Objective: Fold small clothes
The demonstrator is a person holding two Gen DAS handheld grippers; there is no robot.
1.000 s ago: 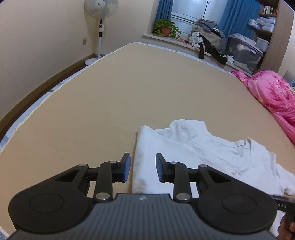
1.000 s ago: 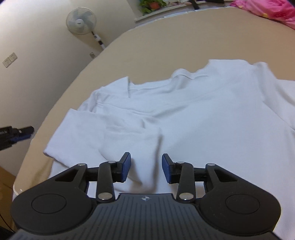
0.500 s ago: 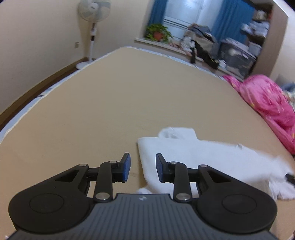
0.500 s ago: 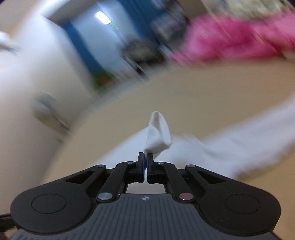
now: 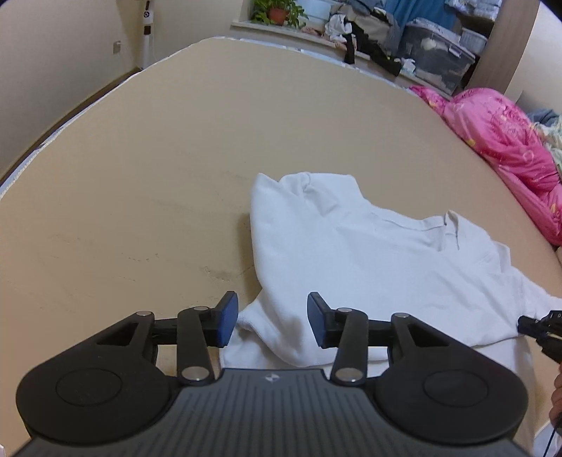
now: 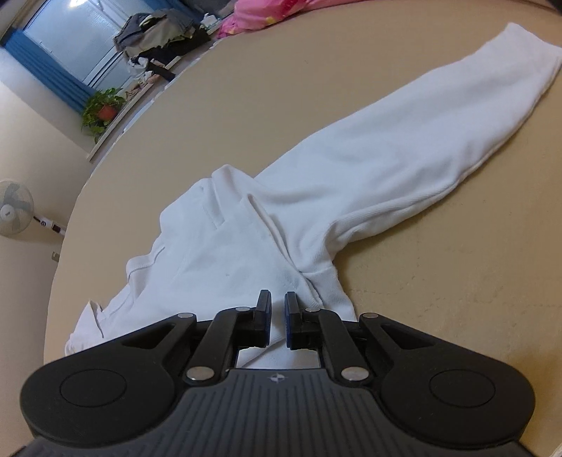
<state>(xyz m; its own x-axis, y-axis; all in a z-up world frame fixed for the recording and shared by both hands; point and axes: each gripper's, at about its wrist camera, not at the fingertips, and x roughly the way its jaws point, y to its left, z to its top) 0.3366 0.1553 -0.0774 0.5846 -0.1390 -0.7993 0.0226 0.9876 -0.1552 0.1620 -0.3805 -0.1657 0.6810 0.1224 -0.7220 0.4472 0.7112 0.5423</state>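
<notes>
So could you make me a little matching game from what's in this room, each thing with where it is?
Things:
1. white garment
2. pink quilt
3. potted plant
4. standing fan

Places:
A. heaped at the far side edge of the bed
B. upright beside the cream wall, off the bed
C. spread out on the tan bed, nearest the cameras
D. on the window ledge, by the blue curtains

Pairs: 1-C, 2-A, 3-D, 4-B
</notes>
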